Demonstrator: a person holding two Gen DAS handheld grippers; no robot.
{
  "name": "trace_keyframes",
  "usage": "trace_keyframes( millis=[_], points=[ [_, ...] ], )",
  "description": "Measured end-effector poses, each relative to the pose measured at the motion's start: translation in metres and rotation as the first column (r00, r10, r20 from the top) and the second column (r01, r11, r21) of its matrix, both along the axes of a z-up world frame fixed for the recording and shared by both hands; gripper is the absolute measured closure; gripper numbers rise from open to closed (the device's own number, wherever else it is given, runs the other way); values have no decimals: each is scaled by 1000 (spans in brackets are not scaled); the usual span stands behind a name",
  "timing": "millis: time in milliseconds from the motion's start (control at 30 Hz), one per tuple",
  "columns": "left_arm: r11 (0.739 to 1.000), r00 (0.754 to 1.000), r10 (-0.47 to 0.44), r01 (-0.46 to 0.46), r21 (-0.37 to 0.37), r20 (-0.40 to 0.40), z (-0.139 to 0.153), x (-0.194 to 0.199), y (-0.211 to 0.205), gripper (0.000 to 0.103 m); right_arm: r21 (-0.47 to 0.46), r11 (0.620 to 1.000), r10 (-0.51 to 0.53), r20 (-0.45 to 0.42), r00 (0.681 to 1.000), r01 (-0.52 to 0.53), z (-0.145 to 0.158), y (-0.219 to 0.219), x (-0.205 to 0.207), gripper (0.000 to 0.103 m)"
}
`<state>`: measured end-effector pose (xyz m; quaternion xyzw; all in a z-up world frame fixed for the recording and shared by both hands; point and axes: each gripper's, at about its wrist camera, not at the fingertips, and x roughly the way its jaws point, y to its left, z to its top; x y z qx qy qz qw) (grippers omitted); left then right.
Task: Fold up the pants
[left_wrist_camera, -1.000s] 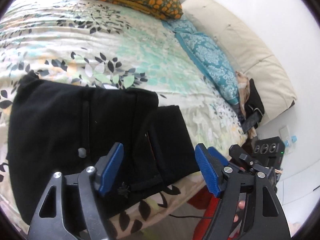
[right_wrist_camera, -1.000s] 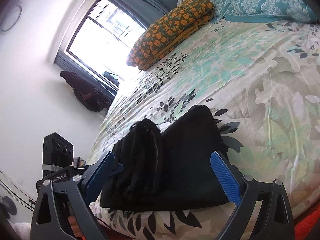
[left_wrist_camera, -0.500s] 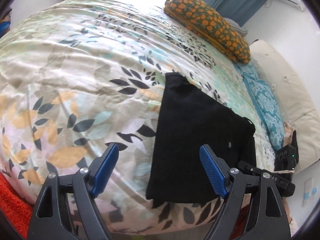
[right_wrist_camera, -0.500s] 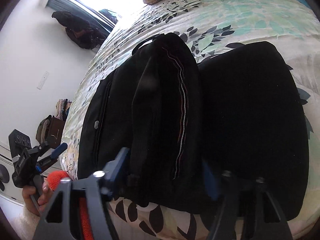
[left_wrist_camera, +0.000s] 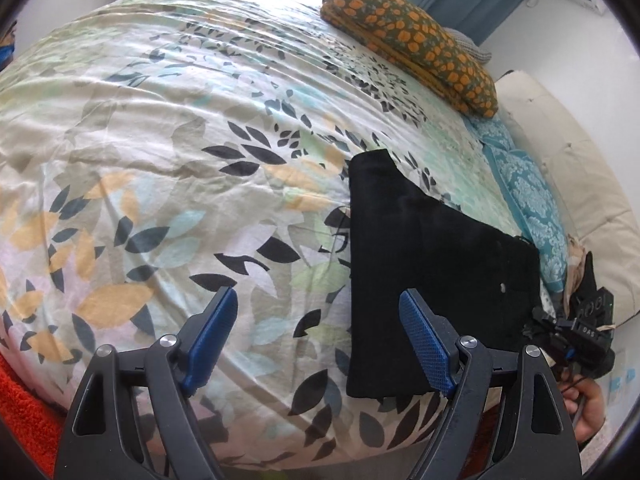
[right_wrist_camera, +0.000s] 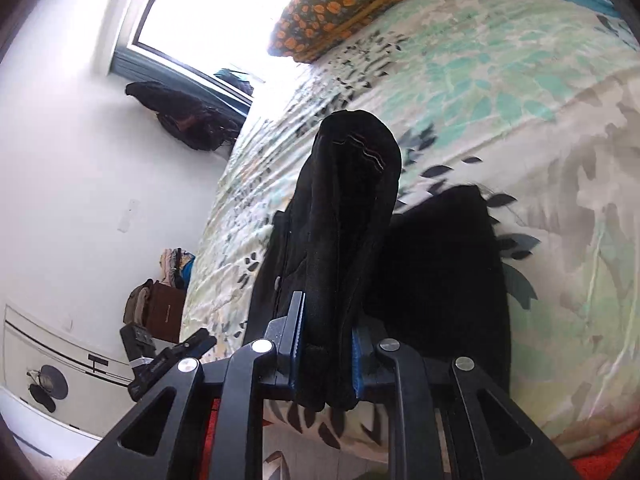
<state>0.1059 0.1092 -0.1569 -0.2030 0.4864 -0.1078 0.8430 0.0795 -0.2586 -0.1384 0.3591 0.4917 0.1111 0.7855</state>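
Black pants (left_wrist_camera: pixel 432 264) lie folded on the flowered bedspread (left_wrist_camera: pixel 160 160) near the bed's front edge. My left gripper (left_wrist_camera: pixel 316 294) hovers open above the spread, left of the pants' lower edge, with nothing between its blue pads. In the right wrist view my right gripper (right_wrist_camera: pixel 326 340) is closing, its pads pressing a bunched fold of the pants (right_wrist_camera: pixel 352 200) that stands up from the flat part. From the left wrist view the right gripper (left_wrist_camera: pixel 576 332) shows at the pants' right end, held by a hand (left_wrist_camera: pixel 588 404).
An orange-patterned pillow (left_wrist_camera: pixel 412 36) and a teal pillow (left_wrist_camera: pixel 528 200) lie at the head of the bed, beside a cream headboard (left_wrist_camera: pixel 580 152). A red rug (left_wrist_camera: pixel 20 412) lies below the bed's edge. Dark clothes (right_wrist_camera: pixel 184 120) hang under the window.
My right gripper went from wide open to clamped on a fold of the pants and lifted it. My left gripper swung left, off the pants, over the bare spread.
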Motion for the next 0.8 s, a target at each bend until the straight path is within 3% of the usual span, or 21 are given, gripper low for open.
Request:
trace_keyframes(
  millis=[100, 167, 233, 267, 300, 367, 467, 533, 633, 700, 733, 800],
  points=[
    [997, 999, -47, 47, 54, 17, 3, -3, -15, 19, 61, 997, -47, -29, 998, 48, -40, -20, -13, 80],
    [993, 996, -79, 76, 94, 31, 8, -4, -27, 19, 69, 994, -83, -24, 996, 85, -40, -26, -10, 73],
    [984, 991, -120, 111, 139, 57, 15, -4, -41, 18, -23, 998, -64, 10, 998, 65, -23, -23, -8, 59],
    [978, 987, -140, 126, 166, 74, 20, -4, -48, 18, -87, 994, -63, 38, 997, 66, -11, -23, -9, 47],
    [971, 983, -159, 139, 195, 92, 25, -4, -57, 18, -162, 983, -76, 68, 995, 86, 3, -23, -12, 33],
    [955, 970, -207, 171, 243, 131, 34, -3, -75, 18, -320, 939, -76, 150, 986, 122, 34, -16, -20, 23],
    [923, 944, -289, 230, 310, 159, 37, -2, -109, 18, -447, 892, 72, 278, 958, 63, 75, 20, -24, 23],
    [899, 927, -340, 271, 344, 156, 31, -3, -133, 18, -486, 873, 198, 291, 936, -34, 81, 61, -15, 23],
    [854, 908, -400, 319, 411, 127, 9, -6, -163, 18, -540, 827, 322, 226, 919, -157, 51, 99, -19, 24],
    [822, 899, -431, 354, 446, 81, -10, -7, -176, 17, -572, 795, 300, 85, 950, -200, 7, 97, -18, 28],
    [809, 892, -445, 364, 460, 77, -16, -9, -179, 15, -554, 803, 292, 45, 955, -220, -10, 91, -21, 32],
    [805, 887, -449, 352, 478, 104, -13, -14, -178, 14, -530, 822, 291, 79, 954, -206, -5, 81, -27, 33]
  ],
)
